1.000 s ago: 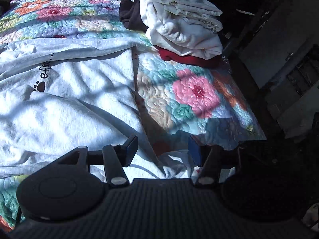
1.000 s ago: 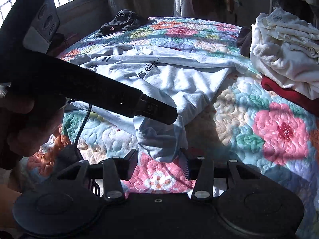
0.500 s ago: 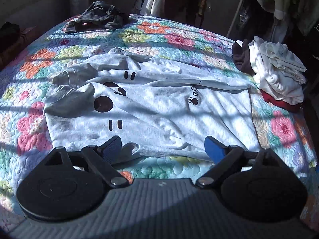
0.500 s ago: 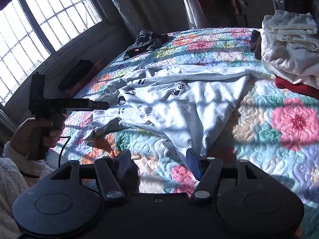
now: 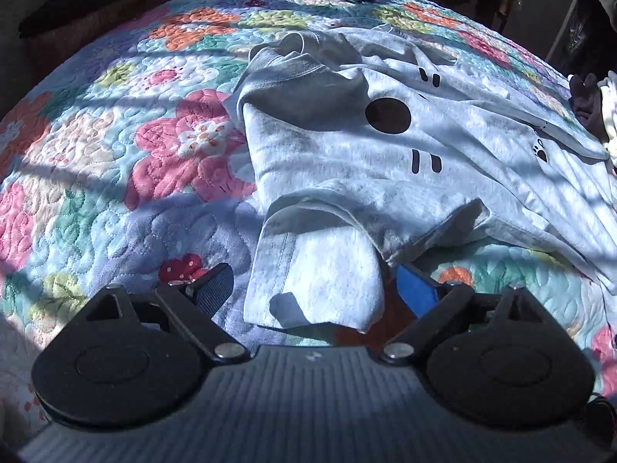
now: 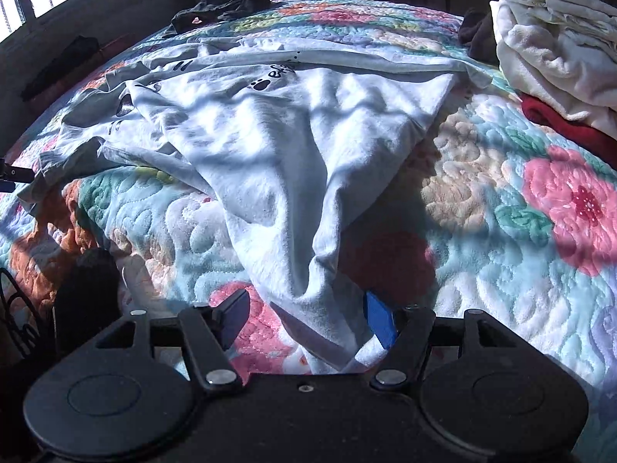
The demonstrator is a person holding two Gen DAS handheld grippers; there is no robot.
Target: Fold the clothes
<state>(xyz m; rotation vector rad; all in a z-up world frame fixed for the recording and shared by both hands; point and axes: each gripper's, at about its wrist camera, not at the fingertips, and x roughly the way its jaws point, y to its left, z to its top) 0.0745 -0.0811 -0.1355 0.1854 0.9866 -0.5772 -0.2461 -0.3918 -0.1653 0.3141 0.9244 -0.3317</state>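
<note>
On a sunlit bed, my two claws close in on one pale grey T-shirt point(image 6: 293, 123) spread crumpled across the flowered quilt point(image 6: 501, 208). My left claw point(image 5: 314, 289) stands wide open astride the shirt's near sleeve, gripping nothing. My right claw point(image 6: 306, 322) is also spread wide, with a drooping corner of the shirt's hem running between its fingers, not yet pinched.

The risk, as I judge it: the hem corner is bunched into a thick ridge, so shutting on it could catch several layers and drag the whole shirt askew. The sleeve is already doubled over itself, and a pinch there may lock that crease into the fold. Hard bars of shadow also hide the true cloth edges.

Count: one shirt in work; one stack of folded cream laundry point(image 6: 559, 42) beyond the shirt's far hem corner, resting on one red garment point(image 6: 563, 123); one dark garment point(image 6: 219, 2) past the shirt.
</note>
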